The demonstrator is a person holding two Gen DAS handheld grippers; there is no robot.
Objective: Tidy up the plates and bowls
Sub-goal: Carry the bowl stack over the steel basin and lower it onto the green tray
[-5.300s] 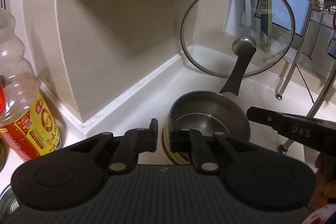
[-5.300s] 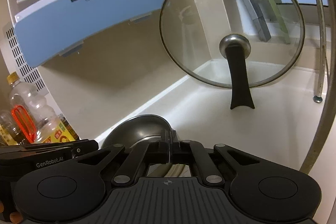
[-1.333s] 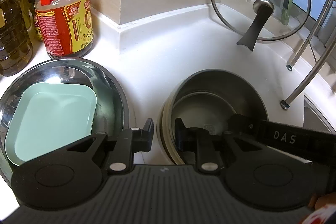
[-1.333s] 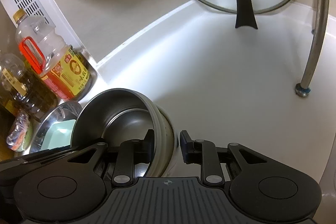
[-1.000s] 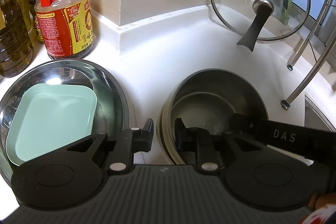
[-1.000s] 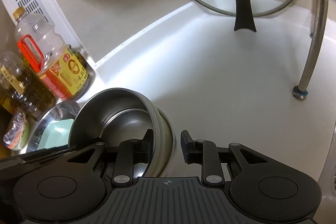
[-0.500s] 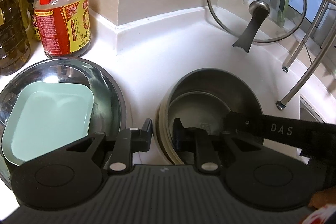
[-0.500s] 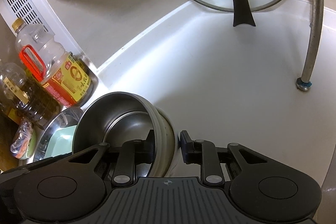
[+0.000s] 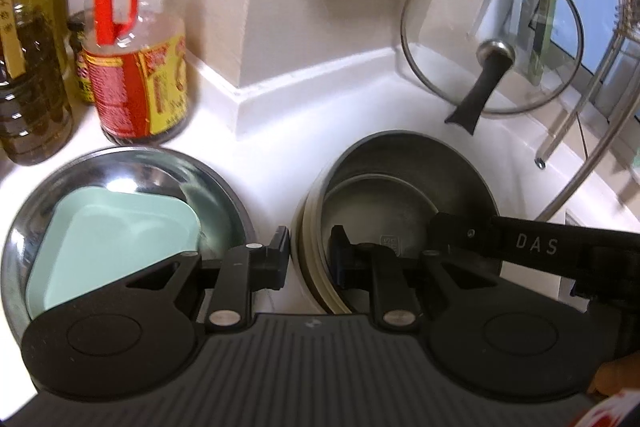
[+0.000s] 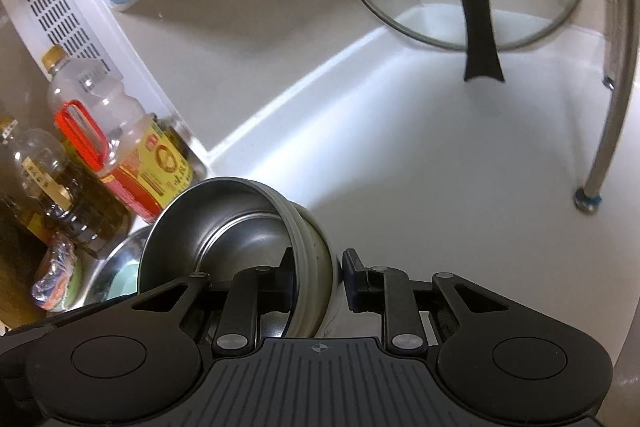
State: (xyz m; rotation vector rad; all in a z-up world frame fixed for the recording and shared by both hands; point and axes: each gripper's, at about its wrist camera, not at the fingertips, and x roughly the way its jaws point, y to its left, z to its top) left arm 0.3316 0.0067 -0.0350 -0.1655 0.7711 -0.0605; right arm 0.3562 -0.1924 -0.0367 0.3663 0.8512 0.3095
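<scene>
The stack of steel bowls (image 9: 404, 207) sits on the white counter (image 9: 280, 151), at 3 o'clock of the wide steel basin (image 9: 224, 183). Left gripper (image 9: 310, 259) and right gripper (image 10: 318, 281) each pinch opposite rims. It looks rigid, light and slick, so hold the rims firmly

I am working in a home kitchen. The white table (image 9: 280, 155) in front of me runs into a corner of beige wall, and a glass pot lid (image 9: 492, 35) with a black handle leans there. Cooking oil bottles (image 9: 136, 39) stand at the left, one with a red carrying handle and a red and yellow label. A wide steel basin (image 9: 224, 179) holds a pale green dish (image 9: 112, 243), steel bowls (image 9: 400, 179) sit nested beside it, and the chrome legs of a dish rack (image 9: 588, 131) stand at the right.
</scene>
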